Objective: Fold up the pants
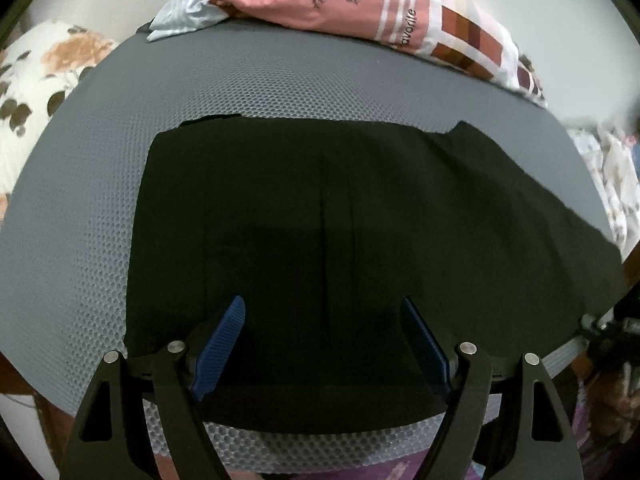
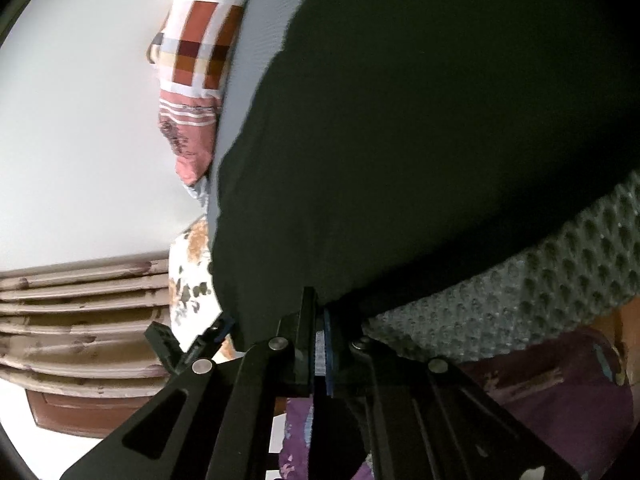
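Observation:
Black pants (image 1: 340, 216) lie spread flat on a grey honeycomb mat (image 1: 80, 248). My left gripper (image 1: 322, 308) is open, its blue pads (image 1: 220, 344) wide apart just above the near part of the pants, holding nothing. In the right wrist view the pants (image 2: 420, 140) fill most of the frame and my right gripper (image 2: 320, 312) is shut on their edge, at the mat's rim (image 2: 520, 292). The view is rolled sideways. The right gripper shows dimly at the far right of the left wrist view (image 1: 608, 328).
A pink and checked pillow (image 1: 380, 12) and a pale blue cloth (image 1: 184, 16) lie at the mat's far edge. A floral cushion (image 1: 36, 92) sits to the left. Purple fabric (image 2: 560, 392) lies below the mat. A wooden slatted panel (image 2: 80, 312) stands beyond.

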`<state>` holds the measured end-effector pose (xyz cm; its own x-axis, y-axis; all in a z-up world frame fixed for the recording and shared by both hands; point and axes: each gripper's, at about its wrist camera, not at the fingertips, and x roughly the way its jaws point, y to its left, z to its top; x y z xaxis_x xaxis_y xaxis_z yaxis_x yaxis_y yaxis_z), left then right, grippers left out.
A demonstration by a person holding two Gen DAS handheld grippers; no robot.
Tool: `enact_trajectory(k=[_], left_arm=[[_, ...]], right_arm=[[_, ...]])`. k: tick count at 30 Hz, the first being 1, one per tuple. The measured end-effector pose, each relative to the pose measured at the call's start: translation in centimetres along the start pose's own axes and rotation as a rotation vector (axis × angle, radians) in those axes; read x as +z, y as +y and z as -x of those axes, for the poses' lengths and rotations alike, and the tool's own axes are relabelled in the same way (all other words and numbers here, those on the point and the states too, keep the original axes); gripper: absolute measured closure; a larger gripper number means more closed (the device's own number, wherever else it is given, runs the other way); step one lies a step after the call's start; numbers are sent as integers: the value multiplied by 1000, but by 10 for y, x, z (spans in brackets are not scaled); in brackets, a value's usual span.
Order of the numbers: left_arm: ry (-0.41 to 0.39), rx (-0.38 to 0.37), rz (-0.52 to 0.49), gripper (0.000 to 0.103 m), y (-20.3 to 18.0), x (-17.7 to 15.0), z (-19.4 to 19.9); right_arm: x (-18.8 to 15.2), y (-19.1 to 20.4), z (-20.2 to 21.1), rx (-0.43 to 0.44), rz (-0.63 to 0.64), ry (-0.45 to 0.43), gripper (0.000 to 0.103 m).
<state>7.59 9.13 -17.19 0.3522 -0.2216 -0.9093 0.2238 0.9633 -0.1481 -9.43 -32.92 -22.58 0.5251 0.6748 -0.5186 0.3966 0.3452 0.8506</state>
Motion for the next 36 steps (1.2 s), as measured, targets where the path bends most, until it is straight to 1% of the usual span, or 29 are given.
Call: enact_trajectory(k=[3, 4, 5, 7, 8, 9, 10, 11, 13, 14, 16, 18, 19, 20, 23, 24, 26, 27, 28, 30, 33, 36], left_arm=[[-1, -2, 3, 23, 1, 0, 0], [-1, -5, 6, 23, 1, 0, 0], [-1, -7, 8, 23, 1, -1, 0], [-1, -6, 5, 23, 1, 0, 0], [0, -5, 2, 23, 1, 0, 0], [0, -4, 1, 23, 0, 0, 0], [0, -4, 0, 23, 0, 0, 0], [0, -5, 0, 23, 1, 0, 1], [-2, -5, 16, 23, 4, 1, 3], [-5, -6, 39, 23, 7, 2, 5], [-24, -32, 86, 23, 13, 2, 12], [-38, -34, 101, 23, 13, 3, 15], [-38, -29, 97, 23, 10, 3, 16], [-38, -27, 91, 23, 7, 3, 16], [-27, -20, 42, 23, -8, 1, 15], [-22, 2, 4, 23, -15, -1, 11], [2, 62, -44, 23, -20, -3, 1], [22, 73, -44, 23, -18, -4, -5], [23, 68, -42, 23, -15, -5, -7], [6, 78, -48, 23, -14, -4, -4], [-1, 79, -41, 23, -11, -5, -4], [0, 98, -70, 21, -14, -7, -7]], right_arm=[[2, 7, -3, 14, 14, 12, 91], [2, 9, -5, 3, 19, 12, 82], [3, 10, -8, 9, 15, 9, 77], [5, 14, -12, 8, 22, 5, 76], [6, 19, -15, -10, 52, 0, 77], [6, 21, -16, -33, 68, 0, 92], [6, 22, -19, -63, 74, 6, 97], [5, 20, -21, -71, 69, 18, 98], [2, 20, -20, -55, 72, 31, 98], [0, 22, -19, -47, 78, 38, 98], [-7, 26, -16, -25, 92, 60, 98], [-8, 18, -21, -48, 84, 76, 99], [-4, 8, -24, -20, 34, 84, 99], [-1, 6, -25, -1, 17, 86, 98], [0, 9, -24, -1, 28, 75, 94], [1, 7, -23, 15, 13, 74, 92], [4, 3, -16, 37, -5, 44, 88], [7, 2, -10, 33, -6, 23, 86], [9, 1, -4, 36, -13, 7, 85], [15, -8, 11, 74, -44, -27, 80], [29, -25, 41, 98, -81, -89, 79], [42, -46, 78, 137, -136, -168, 78]])
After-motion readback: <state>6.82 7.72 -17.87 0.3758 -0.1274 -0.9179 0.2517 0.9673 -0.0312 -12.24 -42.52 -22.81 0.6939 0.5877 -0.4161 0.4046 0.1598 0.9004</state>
